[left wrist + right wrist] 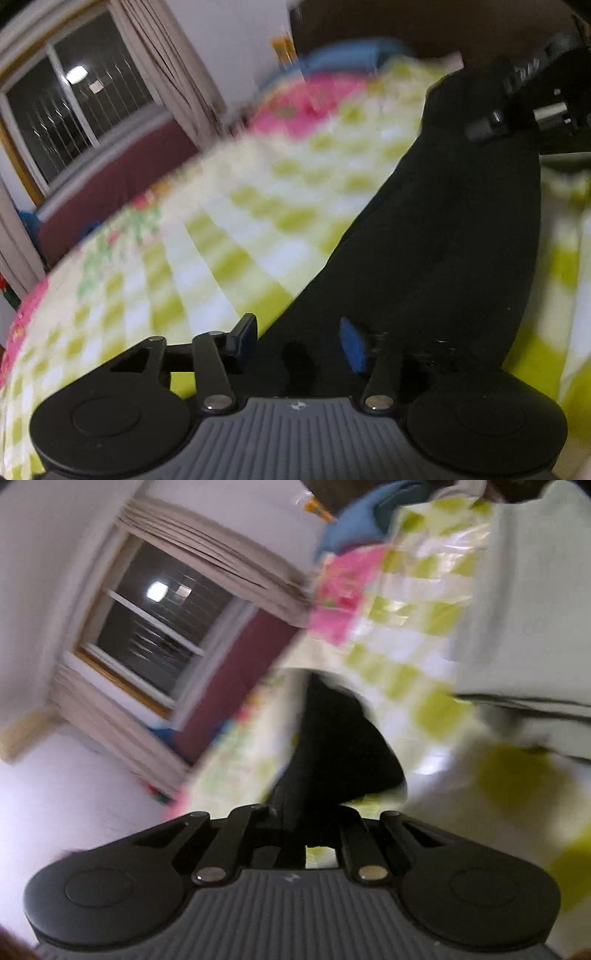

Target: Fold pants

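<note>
The black pants (pixel 443 229) lie in a long strip across a green-and-white checked bedspread (pixel 221 236). My left gripper (pixel 299 339) is open over their near end. Its left finger (pixel 243 336) is just off the cloth's edge and the blue pad (pixel 352 345) of its other finger rests over the cloth. At the strip's far end my right gripper (pixel 517 110) grips the cloth. In the right wrist view that right gripper (pixel 306 812) has its jaws close together on the pants (pixel 332 746), which hang forward from them. The picture is blurred and the fingertips are lost against the dark cloth.
The bedspread has a pink floral border (pixel 306 99). A dark window (pixel 74 110) with pale curtains (pixel 173 74) and a maroon panel (pixel 122 177) stand beyond the bed's left side. A pale cloth (pixel 524 609) lies on the bed at right, and something blue (pixel 369 520) lies at its far end.
</note>
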### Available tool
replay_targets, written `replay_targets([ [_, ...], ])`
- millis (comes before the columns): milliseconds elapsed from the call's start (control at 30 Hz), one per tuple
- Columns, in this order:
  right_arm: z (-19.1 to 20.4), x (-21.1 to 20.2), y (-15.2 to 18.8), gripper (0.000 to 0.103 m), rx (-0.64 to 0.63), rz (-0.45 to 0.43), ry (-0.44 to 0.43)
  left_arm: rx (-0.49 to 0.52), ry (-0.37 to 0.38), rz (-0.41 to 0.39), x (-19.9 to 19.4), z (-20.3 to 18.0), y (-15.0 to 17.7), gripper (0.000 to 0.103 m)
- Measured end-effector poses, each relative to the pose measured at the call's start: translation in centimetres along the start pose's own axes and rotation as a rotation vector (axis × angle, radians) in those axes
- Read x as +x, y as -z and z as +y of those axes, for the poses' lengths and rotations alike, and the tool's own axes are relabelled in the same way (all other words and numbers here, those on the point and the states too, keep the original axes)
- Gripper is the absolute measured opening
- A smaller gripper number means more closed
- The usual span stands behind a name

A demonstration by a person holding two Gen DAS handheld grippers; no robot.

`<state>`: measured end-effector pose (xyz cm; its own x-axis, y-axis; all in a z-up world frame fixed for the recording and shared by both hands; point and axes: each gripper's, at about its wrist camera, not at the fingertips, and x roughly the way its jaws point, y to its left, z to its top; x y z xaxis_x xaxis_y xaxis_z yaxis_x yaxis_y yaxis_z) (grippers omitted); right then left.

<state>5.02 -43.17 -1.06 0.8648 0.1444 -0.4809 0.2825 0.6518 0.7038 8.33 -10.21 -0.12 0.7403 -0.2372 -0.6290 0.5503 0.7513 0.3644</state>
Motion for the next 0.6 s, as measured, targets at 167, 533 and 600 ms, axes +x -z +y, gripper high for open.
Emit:
replay_targets([
  [167,-2.3,0.7,1.5,0.018,0.021,0.102,0.135,0.023,-0.006,-0.004,-0.2,-0.4,1.3,0.065],
  [533,7.7,0.7,2.8,0.027,-0.558,0.113,0.101,0.031,-0.108,-0.035,-0.6,3.2,3.5,0.066],
  [600,9.4,4.5,3.1,0.027,-0.578,0.194,0.044,0.015,-0.119,-0.054,-0.8,3.9,3.7,0.066],
])
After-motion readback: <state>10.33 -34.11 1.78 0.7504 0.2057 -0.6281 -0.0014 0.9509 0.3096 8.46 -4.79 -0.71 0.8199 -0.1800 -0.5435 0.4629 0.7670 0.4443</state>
